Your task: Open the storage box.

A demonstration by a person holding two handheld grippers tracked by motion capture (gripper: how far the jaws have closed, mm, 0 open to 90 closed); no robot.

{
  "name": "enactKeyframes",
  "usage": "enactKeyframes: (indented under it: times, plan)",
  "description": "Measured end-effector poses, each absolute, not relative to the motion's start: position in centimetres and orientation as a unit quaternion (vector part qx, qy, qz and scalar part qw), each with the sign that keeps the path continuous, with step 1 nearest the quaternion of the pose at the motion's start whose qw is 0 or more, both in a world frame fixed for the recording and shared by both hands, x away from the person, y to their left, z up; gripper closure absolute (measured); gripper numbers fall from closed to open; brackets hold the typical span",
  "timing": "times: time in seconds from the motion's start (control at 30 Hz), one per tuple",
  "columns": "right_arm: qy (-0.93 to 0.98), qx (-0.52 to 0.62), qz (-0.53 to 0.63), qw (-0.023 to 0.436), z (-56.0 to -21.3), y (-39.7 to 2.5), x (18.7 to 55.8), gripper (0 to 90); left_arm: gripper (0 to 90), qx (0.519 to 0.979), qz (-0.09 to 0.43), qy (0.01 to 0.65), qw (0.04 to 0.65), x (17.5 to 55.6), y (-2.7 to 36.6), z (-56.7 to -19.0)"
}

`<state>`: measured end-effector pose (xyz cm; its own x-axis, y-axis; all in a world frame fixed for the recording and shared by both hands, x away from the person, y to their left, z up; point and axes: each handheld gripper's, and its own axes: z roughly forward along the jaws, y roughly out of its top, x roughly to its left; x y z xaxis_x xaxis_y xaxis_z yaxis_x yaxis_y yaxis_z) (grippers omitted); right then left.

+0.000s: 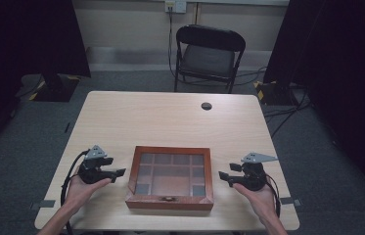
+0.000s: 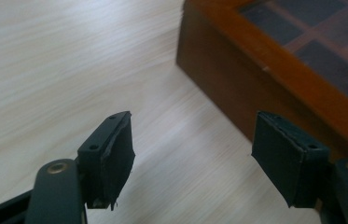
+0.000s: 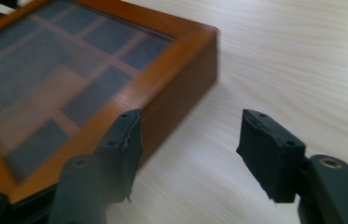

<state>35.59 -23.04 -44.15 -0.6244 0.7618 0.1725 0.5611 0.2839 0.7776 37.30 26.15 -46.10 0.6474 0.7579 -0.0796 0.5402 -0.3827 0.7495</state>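
A shallow wooden box [image 1: 170,177] with a glass lid over a grid of compartments lies shut near the table's front edge, a small clasp on its front wall. My left gripper [image 1: 120,173] rests just left of the box, open, jaws aimed at its left side. The left gripper view has the box's corner [image 2: 274,70] ahead and to the right, and bare tabletop between the pads of the gripper [image 2: 192,156]. My right gripper [image 1: 222,176] sits just right of the box, open. Its own view [image 3: 188,149] puts the box's edge [image 3: 162,88] past the left pad.
The pale wooden table [image 1: 170,117] has a round cable hole [image 1: 206,105] near its far edge. A black folding chair [image 1: 208,56] stands behind the table. Dark curtains hang at both sides, and cables lie on the grey carpet at the right.
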Motion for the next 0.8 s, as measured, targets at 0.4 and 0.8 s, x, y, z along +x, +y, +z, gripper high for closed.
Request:
enactKeyframes:
  times: [0.4,0.8]
  plan:
    - [0.821,0.324,0.463,0.075,-41.0,-17.2,35.9,52.6,28.4,0.798,0.118,0.397,0.438,38.2,25.4,-44.0]
    - [0.854,0.221,0.47,-0.01,-42.1,-11.3,34.0,70.9,31.7,0.822,0.117,0.327,0.452,37.2,21.5,-43.3]
